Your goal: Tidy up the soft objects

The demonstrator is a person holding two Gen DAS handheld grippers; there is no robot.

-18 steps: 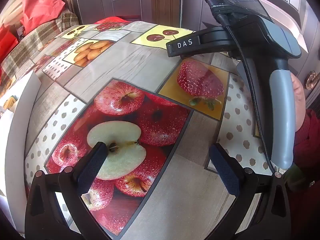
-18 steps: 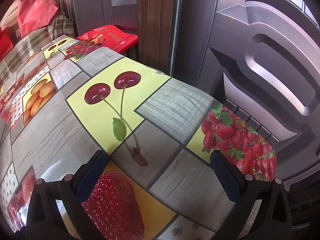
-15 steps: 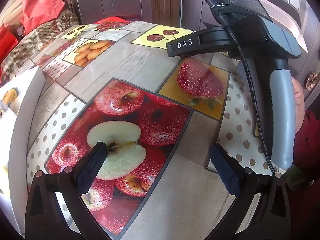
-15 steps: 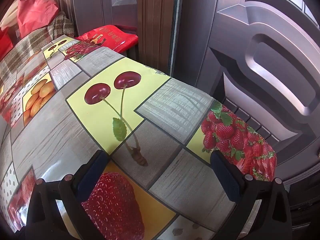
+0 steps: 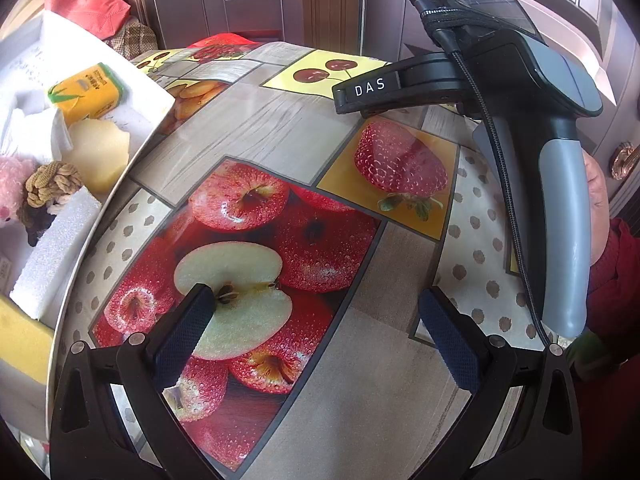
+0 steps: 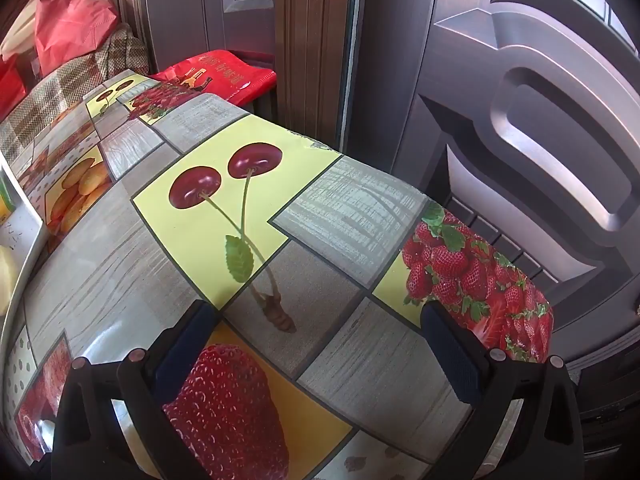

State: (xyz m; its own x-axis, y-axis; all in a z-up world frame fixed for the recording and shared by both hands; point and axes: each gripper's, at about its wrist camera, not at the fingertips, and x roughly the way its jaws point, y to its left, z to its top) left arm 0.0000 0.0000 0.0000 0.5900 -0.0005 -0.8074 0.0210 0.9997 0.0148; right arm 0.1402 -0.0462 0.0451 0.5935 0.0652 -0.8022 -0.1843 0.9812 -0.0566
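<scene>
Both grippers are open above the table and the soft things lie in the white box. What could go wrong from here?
1. The pieces in the white box lie packed close, so the left gripper may catch the knotted rope together with the white foam block.
2. The right gripper hangs near the table edge; anything set there might slide off.

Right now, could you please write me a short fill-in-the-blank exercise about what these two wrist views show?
1. The left gripper hangs over a printed picture of ____.
2. Both the left gripper and the right gripper have their jaws ____.
3. The white tray holds a yellow pack, a knotted rope toy and a ____ plush.

Missing words: apples; open; pink
</scene>
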